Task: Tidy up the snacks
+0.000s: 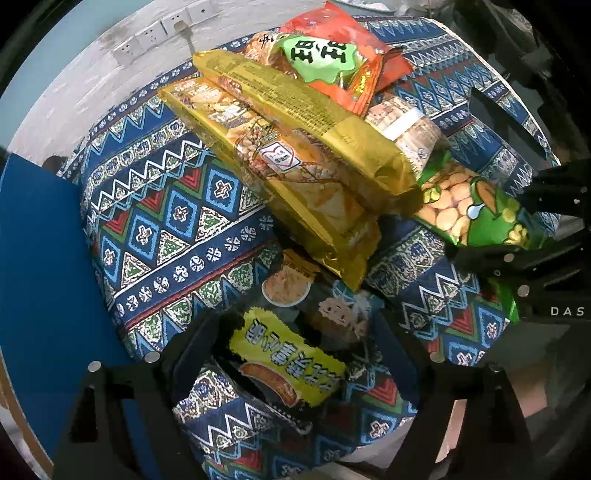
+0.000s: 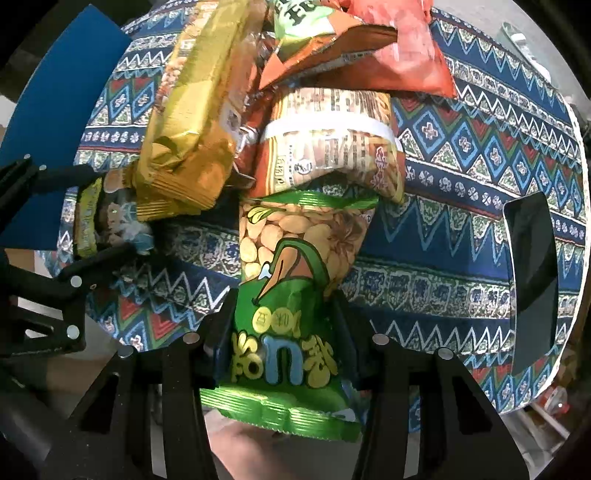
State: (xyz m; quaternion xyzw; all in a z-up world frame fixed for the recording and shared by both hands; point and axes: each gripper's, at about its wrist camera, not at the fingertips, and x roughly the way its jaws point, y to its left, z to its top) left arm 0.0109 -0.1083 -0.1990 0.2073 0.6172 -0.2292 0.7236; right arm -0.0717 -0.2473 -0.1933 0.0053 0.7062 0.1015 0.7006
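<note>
A patterned fabric basket (image 1: pixel 159 221) holds a pile of snacks: two gold packets (image 1: pixel 295 147), an orange-red bag (image 1: pixel 332 55) and a beige packet (image 1: pixel 410 125). My left gripper (image 1: pixel 291 369) is shut on a small yellow packet (image 1: pixel 288 369) with a dark packet (image 1: pixel 332 310) behind it. My right gripper (image 2: pixel 284 354) is shut on a green peanut bag (image 2: pixel 284 295), which also shows at the right of the left wrist view (image 1: pixel 469 210). The left gripper shows at the left of the right wrist view (image 2: pixel 88 240).
The basket's rim has a dark handle cutout (image 2: pixel 532 280) on its right side. A blue board (image 1: pixel 44 277) lies to the left of the basket. A white wall with sockets (image 1: pixel 155 33) stands behind.
</note>
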